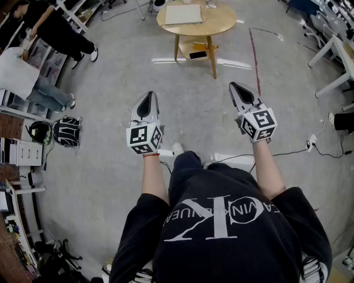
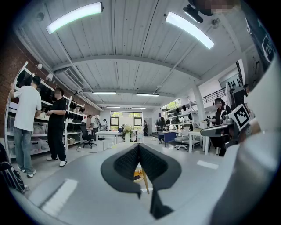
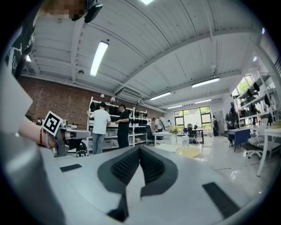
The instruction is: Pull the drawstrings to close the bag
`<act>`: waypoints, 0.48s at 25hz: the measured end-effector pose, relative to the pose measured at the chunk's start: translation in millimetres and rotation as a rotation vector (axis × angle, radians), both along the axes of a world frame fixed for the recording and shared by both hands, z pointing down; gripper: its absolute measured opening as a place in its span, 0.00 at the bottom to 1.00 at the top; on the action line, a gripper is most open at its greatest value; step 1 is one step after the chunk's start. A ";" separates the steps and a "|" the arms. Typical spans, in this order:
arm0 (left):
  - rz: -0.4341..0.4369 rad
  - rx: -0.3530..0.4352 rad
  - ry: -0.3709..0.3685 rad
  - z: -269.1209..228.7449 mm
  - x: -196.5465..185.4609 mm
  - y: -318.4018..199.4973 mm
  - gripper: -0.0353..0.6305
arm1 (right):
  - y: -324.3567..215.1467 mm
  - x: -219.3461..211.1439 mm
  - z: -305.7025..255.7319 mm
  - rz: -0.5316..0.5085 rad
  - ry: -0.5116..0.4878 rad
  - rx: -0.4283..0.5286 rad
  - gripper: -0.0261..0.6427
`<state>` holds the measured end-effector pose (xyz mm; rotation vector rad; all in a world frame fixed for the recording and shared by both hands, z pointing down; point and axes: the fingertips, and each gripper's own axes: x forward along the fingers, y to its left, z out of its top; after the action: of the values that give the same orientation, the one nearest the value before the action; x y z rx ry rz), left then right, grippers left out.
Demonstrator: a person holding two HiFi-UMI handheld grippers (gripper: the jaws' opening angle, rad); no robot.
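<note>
A flat pale bag-like thing [image 1: 183, 14] lies on a round wooden table [image 1: 221, 25] some way ahead of me; no drawstrings can be made out. Both grippers are held level in the air, well short of the table, over the floor. The left gripper [image 1: 148, 97] is shut with nothing between its jaws, and its black pads [image 2: 131, 160] meet. The right gripper [image 1: 234, 85] is shut and empty as well, pads [image 3: 149, 165] together. In the right gripper view the table top [image 3: 193, 152] and the pale thing [image 3: 173, 149] show just beyond the jaws.
Two people [image 1: 55, 27] stand at the shelving on the left, with a backpack [image 1: 66, 131] on the floor near it. Cables and a power strip [image 1: 311, 141] lie on the floor at right. White desks [image 1: 337, 50] stand at the far right. A phone-like thing [image 1: 198, 54] rests on the table's lower shelf.
</note>
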<state>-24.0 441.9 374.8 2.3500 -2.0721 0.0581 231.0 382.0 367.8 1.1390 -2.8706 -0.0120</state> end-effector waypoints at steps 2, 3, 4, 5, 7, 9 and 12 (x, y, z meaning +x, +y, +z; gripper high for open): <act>-0.002 0.007 0.006 -3.2 -0.2 -2.5 0.07 | -2.0 2.1 -0.6 0.004 -0.009 -0.004 0.06; -0.004 0.010 0.011 -4.4 -0.4 -3.0 0.07 | -2.4 2.9 -0.7 0.006 -0.012 -0.005 0.06; -0.006 0.012 0.015 -5.3 -0.8 -2.9 0.07 | -2.2 3.4 -0.6 0.006 -0.012 -0.005 0.06; -0.009 0.015 0.019 -6.1 -1.3 -2.4 0.07 | -1.7 3.7 -0.4 0.006 -0.011 -0.004 0.06; -0.010 0.020 0.021 -8.3 -1.1 -2.6 0.07 | -1.6 4.3 -0.7 0.006 -0.012 -0.002 0.06; -0.005 0.025 0.017 -10.9 0.5 -4.7 0.07 | -2.9 5.2 -2.1 0.007 -0.017 -0.001 0.06; 0.004 0.023 0.011 -12.7 3.3 -6.6 0.07 | -4.7 5.7 -1.4 0.007 -0.021 -0.004 0.06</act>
<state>-20.7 435.3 362.1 2.3618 -2.0752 0.0214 236.8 377.2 366.4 1.1555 -2.8829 0.0060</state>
